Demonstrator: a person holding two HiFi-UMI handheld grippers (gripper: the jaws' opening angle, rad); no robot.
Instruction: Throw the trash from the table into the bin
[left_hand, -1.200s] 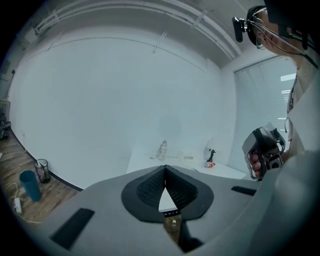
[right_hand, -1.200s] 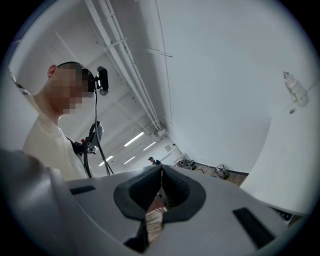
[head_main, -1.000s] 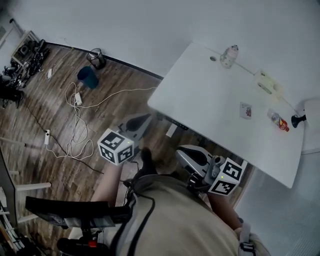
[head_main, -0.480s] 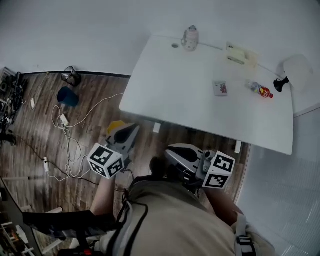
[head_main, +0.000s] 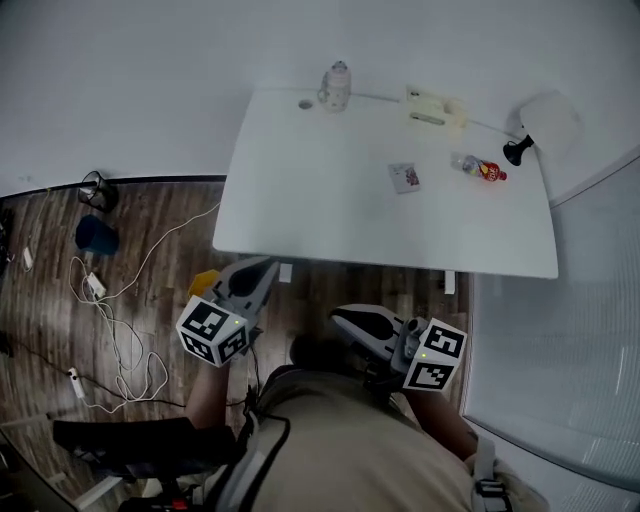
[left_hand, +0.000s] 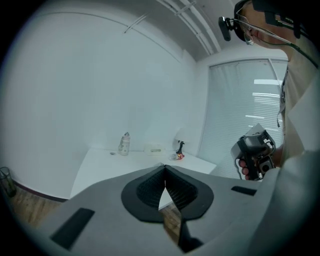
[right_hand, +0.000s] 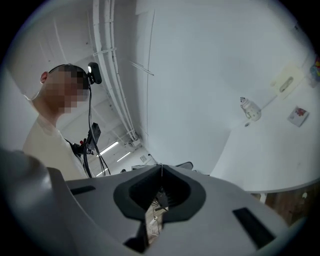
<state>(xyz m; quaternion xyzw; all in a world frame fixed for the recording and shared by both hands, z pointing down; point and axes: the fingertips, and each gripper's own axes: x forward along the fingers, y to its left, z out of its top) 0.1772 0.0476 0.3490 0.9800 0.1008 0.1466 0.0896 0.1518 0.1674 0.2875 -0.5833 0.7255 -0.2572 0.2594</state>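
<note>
The left gripper (head_main: 264, 270) and right gripper (head_main: 342, 317) are hovering before the counter (head_main: 320, 205), jaws closed and empty. A red-labelled bottle (head_main: 479, 169) is lying there.

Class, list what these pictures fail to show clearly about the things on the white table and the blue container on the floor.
Flat packet, head view: too small to read its print or tell what it is.
Beige item near the wall, head view: too small to identify.
Blue container, head view: small and far, so its inside cannot be seen.
Floor under the table, head view: hidden by the tabletop.
</note>
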